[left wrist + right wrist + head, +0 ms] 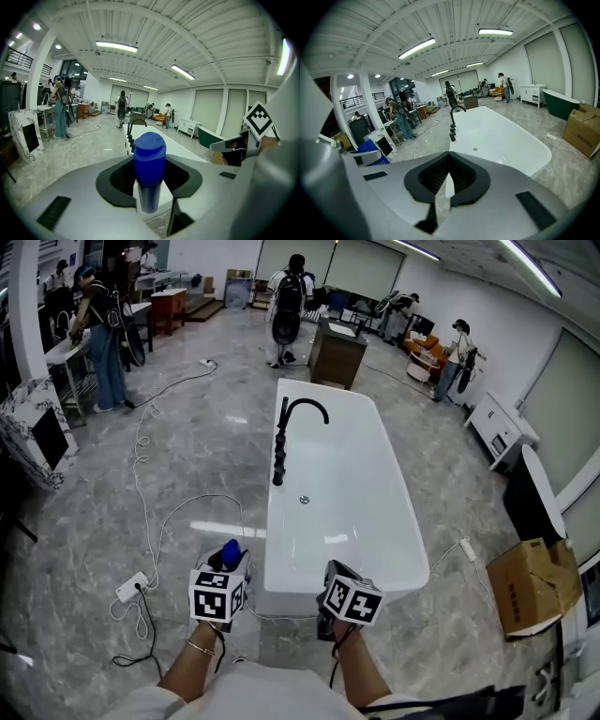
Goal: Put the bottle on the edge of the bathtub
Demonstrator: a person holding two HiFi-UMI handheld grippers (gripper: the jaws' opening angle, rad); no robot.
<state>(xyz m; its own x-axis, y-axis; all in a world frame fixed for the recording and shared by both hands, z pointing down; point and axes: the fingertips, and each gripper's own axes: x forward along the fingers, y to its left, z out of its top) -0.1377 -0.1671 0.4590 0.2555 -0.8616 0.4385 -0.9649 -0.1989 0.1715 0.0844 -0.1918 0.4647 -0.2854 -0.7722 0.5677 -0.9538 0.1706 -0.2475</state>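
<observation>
Nearest the head camera, the left tongs [228, 568] were clamped partway open round the blue bottle [150, 161], keeping it upright with its cap on top, likely so it could be set down standing. Ahead of both tongs lay the bathtub [291, 592], bottle not yet over its edge. The right tongs [447, 180] were closed and empty, apparently spare.

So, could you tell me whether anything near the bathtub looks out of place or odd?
Nothing looks spilled or damaged. The one untidy thing is the loose white cable snaking over the floor left of the bathtub to a power strip, a possible trip hazard.
</observation>
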